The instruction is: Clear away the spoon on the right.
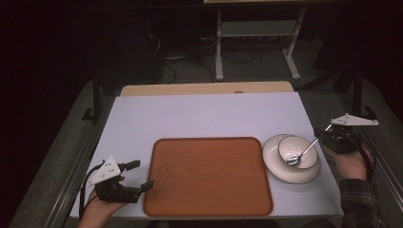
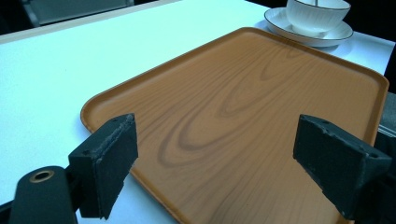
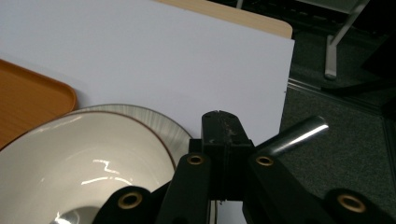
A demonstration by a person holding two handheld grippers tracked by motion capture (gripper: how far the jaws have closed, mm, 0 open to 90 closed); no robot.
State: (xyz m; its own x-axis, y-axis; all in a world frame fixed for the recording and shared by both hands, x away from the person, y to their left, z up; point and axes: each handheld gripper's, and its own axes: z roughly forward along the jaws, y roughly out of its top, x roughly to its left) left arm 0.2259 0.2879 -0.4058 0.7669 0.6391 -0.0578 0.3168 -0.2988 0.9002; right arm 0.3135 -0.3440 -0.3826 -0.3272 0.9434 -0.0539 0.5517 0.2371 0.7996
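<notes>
Steel spoon [image 1: 301, 154], shiny, apparently resting in white bowl [image 1: 297, 152].

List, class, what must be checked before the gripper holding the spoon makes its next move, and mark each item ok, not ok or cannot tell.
1. Right gripper shut on the spoon handle: ok.
2. Spoon's head inside the bowl: ok.
3. Bowl sits upright on the plate: ok.
4. Tray bare, with room for the dishes: ok.
5. Left gripper open at the tray's near left corner, its fingers holding nothing: ok.
6. Whether the bowl holds anything besides the spoon: cannot tell.
</notes>
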